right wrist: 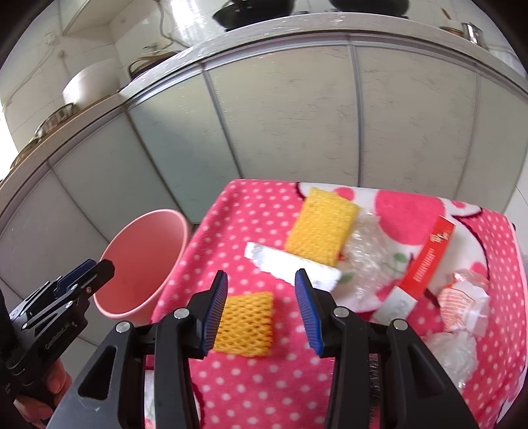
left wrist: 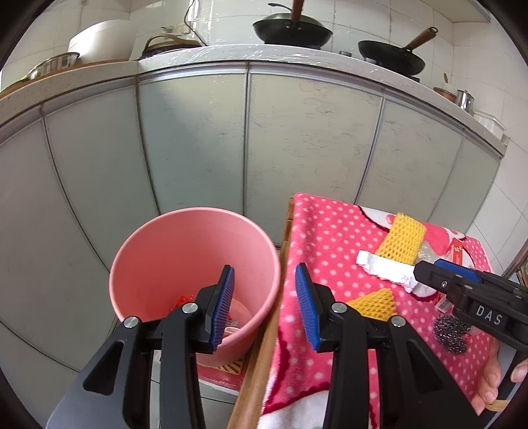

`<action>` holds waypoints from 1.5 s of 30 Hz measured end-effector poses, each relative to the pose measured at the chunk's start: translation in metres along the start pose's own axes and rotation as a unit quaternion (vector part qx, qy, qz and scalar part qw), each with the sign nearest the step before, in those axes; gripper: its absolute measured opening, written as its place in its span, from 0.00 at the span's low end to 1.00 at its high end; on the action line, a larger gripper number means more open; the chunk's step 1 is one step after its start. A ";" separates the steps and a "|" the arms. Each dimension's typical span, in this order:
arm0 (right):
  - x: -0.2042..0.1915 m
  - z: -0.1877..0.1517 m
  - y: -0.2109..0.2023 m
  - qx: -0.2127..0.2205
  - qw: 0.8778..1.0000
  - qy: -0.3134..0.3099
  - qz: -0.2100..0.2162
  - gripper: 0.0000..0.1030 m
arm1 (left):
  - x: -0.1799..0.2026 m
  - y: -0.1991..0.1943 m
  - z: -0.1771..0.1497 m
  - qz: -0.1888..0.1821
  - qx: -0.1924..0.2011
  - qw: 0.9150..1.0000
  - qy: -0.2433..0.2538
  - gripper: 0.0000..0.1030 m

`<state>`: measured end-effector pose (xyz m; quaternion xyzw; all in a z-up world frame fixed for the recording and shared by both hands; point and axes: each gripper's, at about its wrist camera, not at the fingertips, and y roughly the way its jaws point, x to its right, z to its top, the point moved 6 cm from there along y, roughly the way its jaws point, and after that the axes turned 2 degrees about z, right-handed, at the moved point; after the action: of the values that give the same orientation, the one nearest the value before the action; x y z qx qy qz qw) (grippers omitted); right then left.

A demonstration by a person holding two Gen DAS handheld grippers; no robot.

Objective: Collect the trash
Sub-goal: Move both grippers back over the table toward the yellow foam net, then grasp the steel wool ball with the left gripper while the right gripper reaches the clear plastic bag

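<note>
A pink bucket stands on the floor left of a table with a pink polka-dot cloth; some trash lies at its bottom. My left gripper is open and empty above the bucket's right rim. My right gripper is open and empty over the cloth, just above a small yellow foam net. Beyond it lie a white paper strip, a larger yellow foam net, bubble wrap, a red-and-white box and a crumpled wrapper.
A steel scourer lies on the cloth near the right gripper. Grey cabinet doors stand behind, under a counter with woks and pots. The table's wooden edge runs beside the bucket.
</note>
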<state>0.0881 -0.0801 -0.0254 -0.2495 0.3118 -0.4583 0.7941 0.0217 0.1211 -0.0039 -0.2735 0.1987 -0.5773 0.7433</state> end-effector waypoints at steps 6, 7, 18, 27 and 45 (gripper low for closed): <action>0.022 0.001 -0.010 0.011 1.000 0.022 -0.016 0.40 | 0.018 -0.002 0.001 -0.009 0.000 1.000 0.016 0.37; 0.027 0.000 -0.012 0.013 0.999 0.026 -0.018 0.40 | 0.022 -0.002 0.001 -0.011 0.000 1.000 0.020 0.37; 0.058 -0.004 -0.023 0.020 0.998 0.056 -0.031 0.41 | 0.056 -0.004 -0.002 -0.027 -0.001 0.998 0.049 0.37; 0.076 -0.009 -0.034 0.030 0.996 0.071 -0.040 0.41 | 0.075 -0.003 -0.006 -0.035 -0.004 0.997 0.066 0.37; 0.116 -0.015 -0.063 0.056 0.992 0.086 -0.079 0.42 | 0.096 0.005 -0.012 -0.047 -0.016 0.995 0.084 0.37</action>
<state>0.0858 -0.2125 -0.0239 -0.1881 0.3324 -0.5558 0.7384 0.0424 0.0269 -0.0147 -0.2448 0.2570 -0.6294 0.6913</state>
